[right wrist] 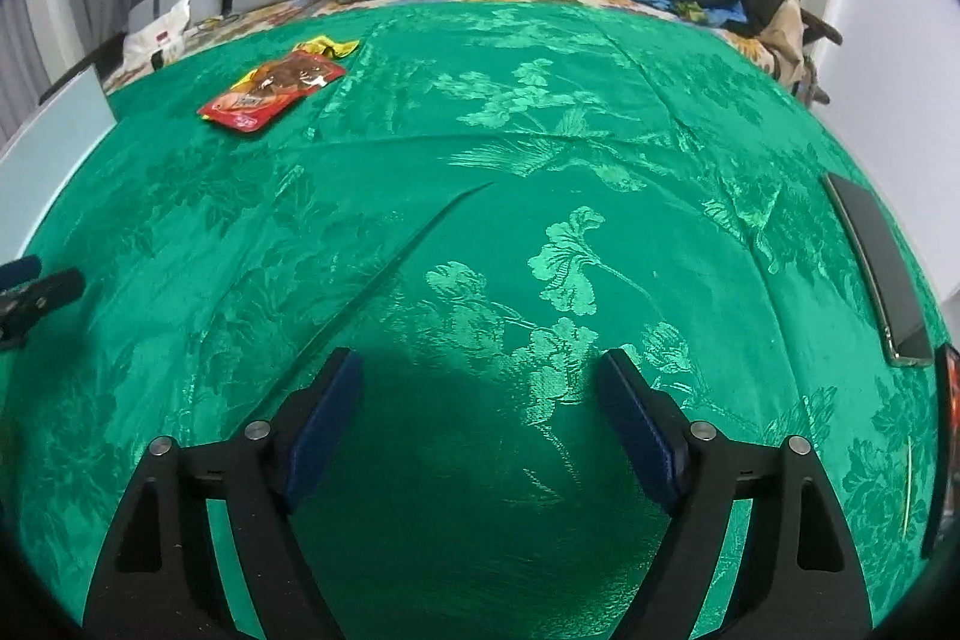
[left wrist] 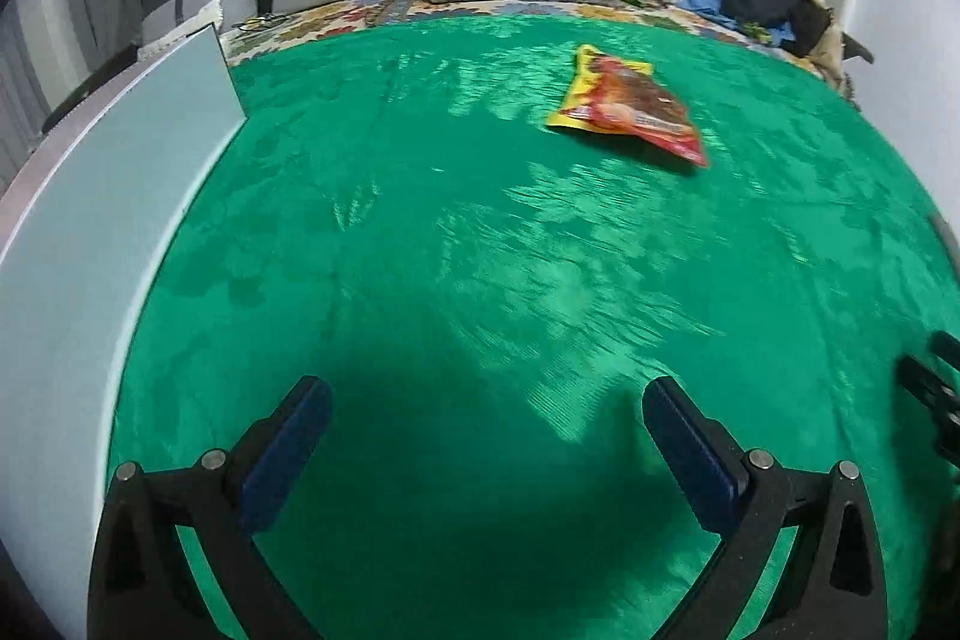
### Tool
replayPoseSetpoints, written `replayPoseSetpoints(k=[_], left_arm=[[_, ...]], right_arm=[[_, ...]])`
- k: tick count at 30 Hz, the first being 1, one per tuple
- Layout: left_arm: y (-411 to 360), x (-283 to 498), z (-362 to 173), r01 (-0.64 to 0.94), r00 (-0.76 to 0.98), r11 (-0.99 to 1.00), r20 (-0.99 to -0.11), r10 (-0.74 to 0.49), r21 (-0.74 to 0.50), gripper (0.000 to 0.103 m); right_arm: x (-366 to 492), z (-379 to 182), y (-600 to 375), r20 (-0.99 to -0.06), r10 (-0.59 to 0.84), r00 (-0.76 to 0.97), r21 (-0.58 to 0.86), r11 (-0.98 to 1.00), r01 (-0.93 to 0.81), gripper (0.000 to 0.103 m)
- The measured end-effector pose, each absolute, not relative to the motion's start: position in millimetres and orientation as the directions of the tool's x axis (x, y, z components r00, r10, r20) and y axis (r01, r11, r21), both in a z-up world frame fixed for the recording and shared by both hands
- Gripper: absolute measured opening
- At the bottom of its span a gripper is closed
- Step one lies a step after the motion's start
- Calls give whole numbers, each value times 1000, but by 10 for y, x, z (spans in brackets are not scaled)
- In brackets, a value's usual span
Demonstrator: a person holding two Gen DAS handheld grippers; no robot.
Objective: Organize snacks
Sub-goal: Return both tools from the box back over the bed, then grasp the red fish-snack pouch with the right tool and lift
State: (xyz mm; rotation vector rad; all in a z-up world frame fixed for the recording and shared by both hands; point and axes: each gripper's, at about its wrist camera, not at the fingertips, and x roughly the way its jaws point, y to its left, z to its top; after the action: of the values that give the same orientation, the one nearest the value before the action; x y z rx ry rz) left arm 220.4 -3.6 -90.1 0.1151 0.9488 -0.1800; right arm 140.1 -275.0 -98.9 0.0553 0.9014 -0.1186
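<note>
L wrist: left claw (left wrist: 486,421) spread, nothing betw. pads, over green cloth (left wrist: 420,232); snack pack (left wrist: 630,106) lies far right on it. R wrist: right claw (right wrist: 480,394) spread & empty, pack (right wrist: 273,91) far left, phone (right wrist: 882,262) at right edge.

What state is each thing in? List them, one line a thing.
left hand-held gripper: open, empty, above the green cloth.
right hand-held gripper: open, empty, above the cloth.
red snack packet: sealed, lying flat on the cloth, untouched.
yellow wrapper: crumpled, lying just behind the red packet.
green cloth: spread out, creased.
dark phone: lying flat at the cloth's right edge, screen dark.
</note>
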Motion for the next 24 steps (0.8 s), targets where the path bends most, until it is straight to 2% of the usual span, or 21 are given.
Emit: replayPoseSetpoints(k=[2, 5, 24], left_arm=[[28, 2267, -968, 196, 567, 980, -820, -84, 35, 103], [122, 2306, -1020, 180, 567, 983, -815, -123, -23, 103], [135, 2308, -1031, 182, 569, 983, -814, -120, -18, 103]], right_arm=[[1404, -987, -2751, -785, -78, 614, 0, 992, 126, 84], [1406, -978, -2748, -785, -78, 614, -1, 992, 126, 84], [1407, -974, -2751, -786, -78, 613, -1, 992, 125, 84]])
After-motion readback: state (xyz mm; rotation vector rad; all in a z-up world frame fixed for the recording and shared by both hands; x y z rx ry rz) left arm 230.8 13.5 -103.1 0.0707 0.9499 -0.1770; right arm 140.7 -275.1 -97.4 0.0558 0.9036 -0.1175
